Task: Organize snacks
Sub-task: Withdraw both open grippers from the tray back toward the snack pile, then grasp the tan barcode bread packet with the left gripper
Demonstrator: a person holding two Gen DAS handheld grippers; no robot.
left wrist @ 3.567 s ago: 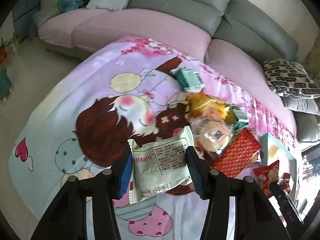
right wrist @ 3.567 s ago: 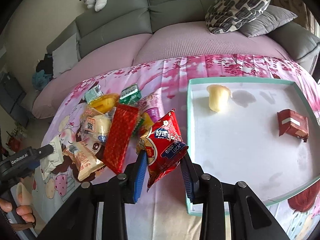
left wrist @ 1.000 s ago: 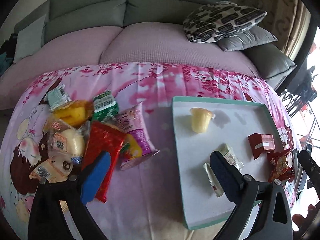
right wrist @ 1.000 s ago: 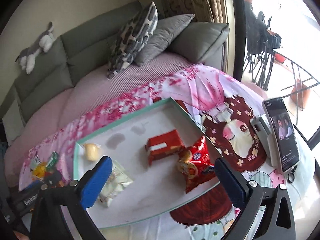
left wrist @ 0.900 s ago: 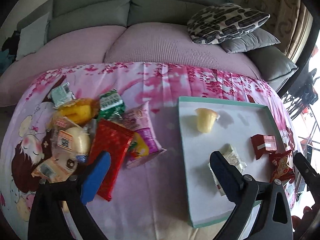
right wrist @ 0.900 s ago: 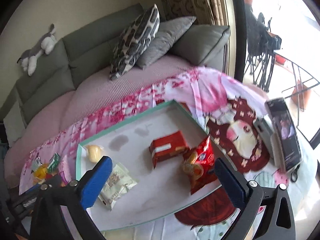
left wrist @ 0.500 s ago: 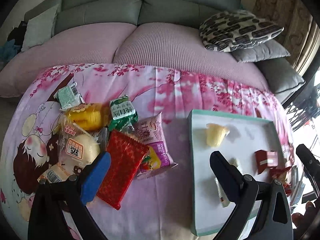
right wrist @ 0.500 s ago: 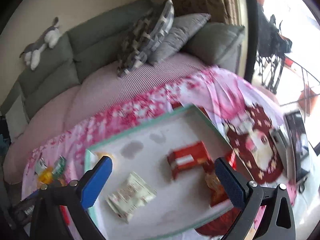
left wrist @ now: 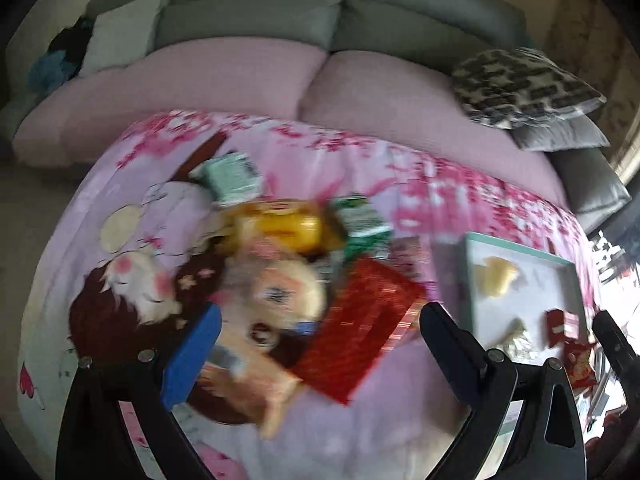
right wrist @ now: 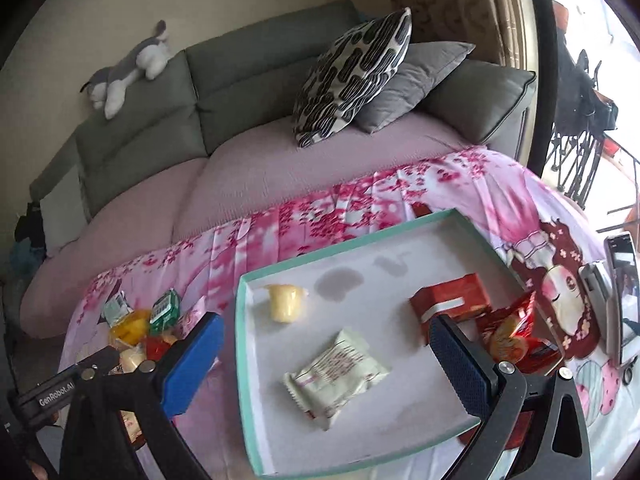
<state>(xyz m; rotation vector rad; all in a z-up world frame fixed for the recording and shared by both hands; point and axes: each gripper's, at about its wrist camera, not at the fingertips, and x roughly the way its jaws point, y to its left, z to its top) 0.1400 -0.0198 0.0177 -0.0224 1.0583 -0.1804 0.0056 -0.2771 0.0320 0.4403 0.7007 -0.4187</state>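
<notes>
Snacks [left wrist: 288, 292] lie heaped on the pink cartoon-print surface [left wrist: 360, 168] straight ahead of the left gripper [left wrist: 320, 340], whose fingers are spread wide and hold nothing; the red packet [left wrist: 360, 324] sits nearest its right finger. The right gripper [right wrist: 326, 354] is also wide and empty, with a white packet [right wrist: 336, 372] between its fingers in the teal-rimmed tray [right wrist: 240, 360].
</notes>
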